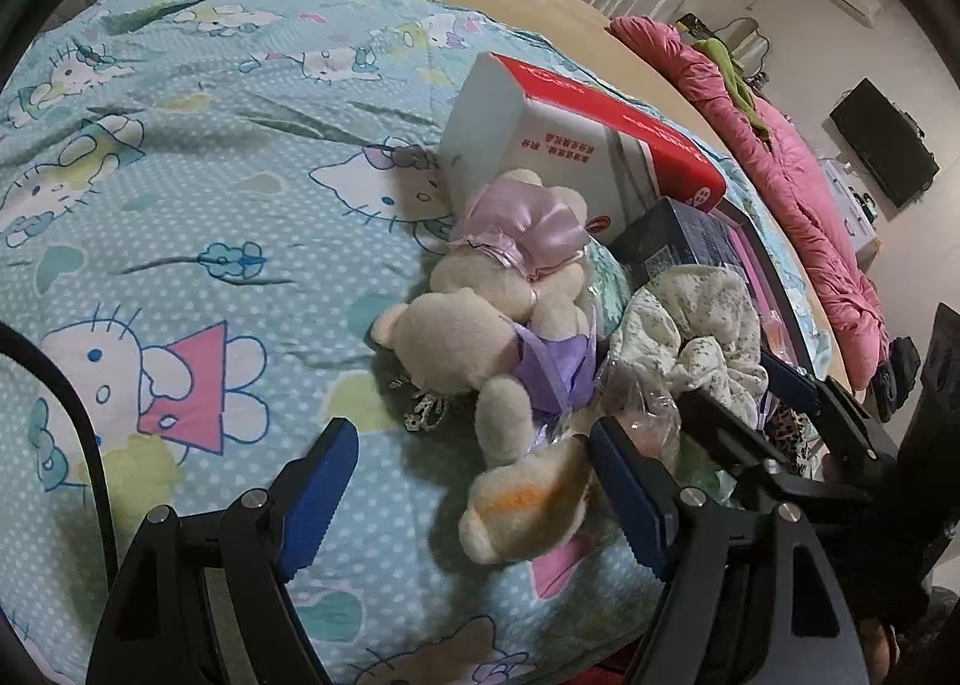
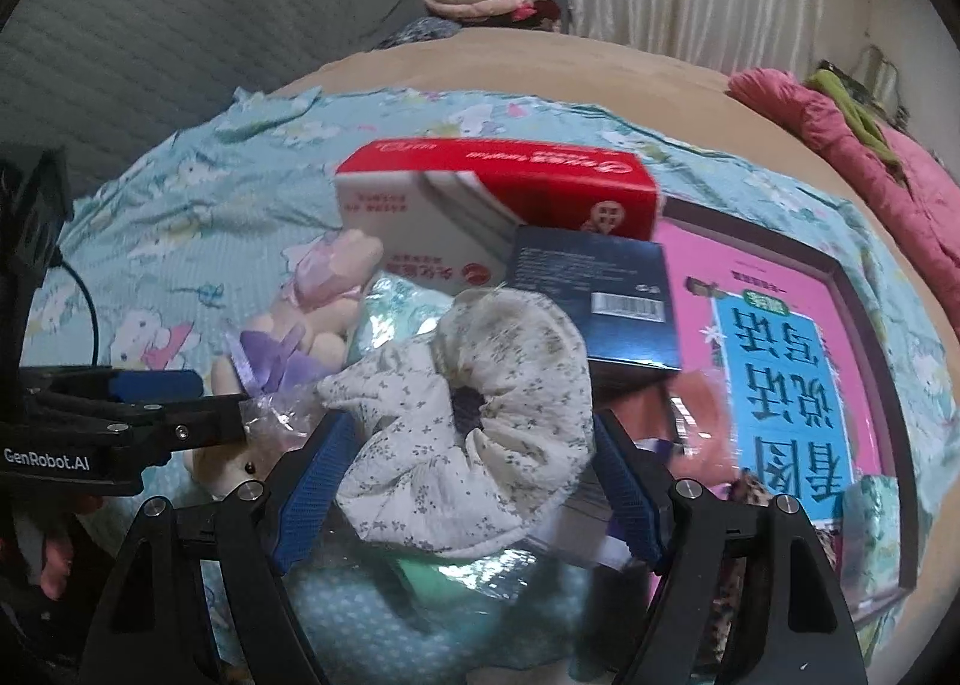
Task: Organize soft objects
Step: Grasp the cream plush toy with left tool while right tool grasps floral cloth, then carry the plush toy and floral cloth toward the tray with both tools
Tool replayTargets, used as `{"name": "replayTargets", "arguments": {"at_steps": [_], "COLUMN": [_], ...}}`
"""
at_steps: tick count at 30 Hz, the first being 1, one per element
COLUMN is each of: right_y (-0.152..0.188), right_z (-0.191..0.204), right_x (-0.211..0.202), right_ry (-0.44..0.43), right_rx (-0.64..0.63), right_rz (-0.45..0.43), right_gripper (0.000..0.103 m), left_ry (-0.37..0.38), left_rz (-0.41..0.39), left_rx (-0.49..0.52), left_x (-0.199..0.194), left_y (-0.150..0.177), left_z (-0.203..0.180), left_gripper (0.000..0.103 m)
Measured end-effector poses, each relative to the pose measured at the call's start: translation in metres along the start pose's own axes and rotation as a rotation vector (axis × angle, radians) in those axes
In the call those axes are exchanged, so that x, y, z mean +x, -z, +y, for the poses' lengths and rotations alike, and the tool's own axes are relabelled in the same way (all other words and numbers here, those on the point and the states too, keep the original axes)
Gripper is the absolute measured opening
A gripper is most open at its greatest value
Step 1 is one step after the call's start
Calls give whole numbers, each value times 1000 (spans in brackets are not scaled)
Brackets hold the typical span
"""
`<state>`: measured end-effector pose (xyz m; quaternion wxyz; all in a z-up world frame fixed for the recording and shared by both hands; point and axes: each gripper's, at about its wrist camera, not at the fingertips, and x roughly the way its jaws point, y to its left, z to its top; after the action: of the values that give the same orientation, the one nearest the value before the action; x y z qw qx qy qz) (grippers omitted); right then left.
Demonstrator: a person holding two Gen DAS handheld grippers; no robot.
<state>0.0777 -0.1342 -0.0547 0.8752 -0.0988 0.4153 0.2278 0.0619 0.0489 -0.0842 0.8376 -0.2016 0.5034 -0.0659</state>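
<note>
While the right gripper (image 2: 468, 484) stands with its jaws apart, a white flowered scrunchie (image 2: 480, 415) sits between the blue pads without clearly being pinched. It rests on a crinkly plastic bag (image 2: 456, 571) in the pile on the cartoon-cat bedspread (image 1: 180, 205). Spread just as wide, the left gripper (image 1: 474, 496) has a small cream plush (image 1: 528, 505) lying between its fingers, with a teddy bear (image 1: 498, 301) in lilac ribbon just beyond. "GenRobot.AI" reads on the left gripper's side in the right view. Behind stand a red and white box (image 2: 498, 205) with Chinese print, a dark blue box (image 2: 600, 289) bearing a barcode, and a pink book (image 2: 780, 361) with large Chinese characters, mostly hidden from the left camera.
</note>
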Motion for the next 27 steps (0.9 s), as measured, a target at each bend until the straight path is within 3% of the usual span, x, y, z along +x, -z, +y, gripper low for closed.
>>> {"name": "replayTargets", "arguments": {"at_steps": [4, 7, 9, 11, 18, 27], "right_y": [-2, -4, -5, -5, -5, -6], "right_z": [0, -2, -1, 1, -4, -12], "right_x": [3, 3, 2, 4, 3, -13], "right_ry": [7, 1, -13, -20, -53, -82], "right_rx": [-9, 4, -15, -25, 1, 42], "right_rz": [-16, -21, -28, -25, -27, -88], "right_gripper": [79, 59, 38, 32, 23, 19], "left_ry": [31, 50, 65, 86, 158, 146], "left_rz": [12, 19, 19, 27, 48, 0], "left_rx": [-22, -35, -33, -30, 4, 43], "left_x": [2, 3, 3, 4, 11, 6], "left_y": [2, 4, 6, 7, 5, 5], "left_z": [1, 1, 0, -2, -12, -20], "left_gripper": [78, 74, 70, 64, 38, 34]}}
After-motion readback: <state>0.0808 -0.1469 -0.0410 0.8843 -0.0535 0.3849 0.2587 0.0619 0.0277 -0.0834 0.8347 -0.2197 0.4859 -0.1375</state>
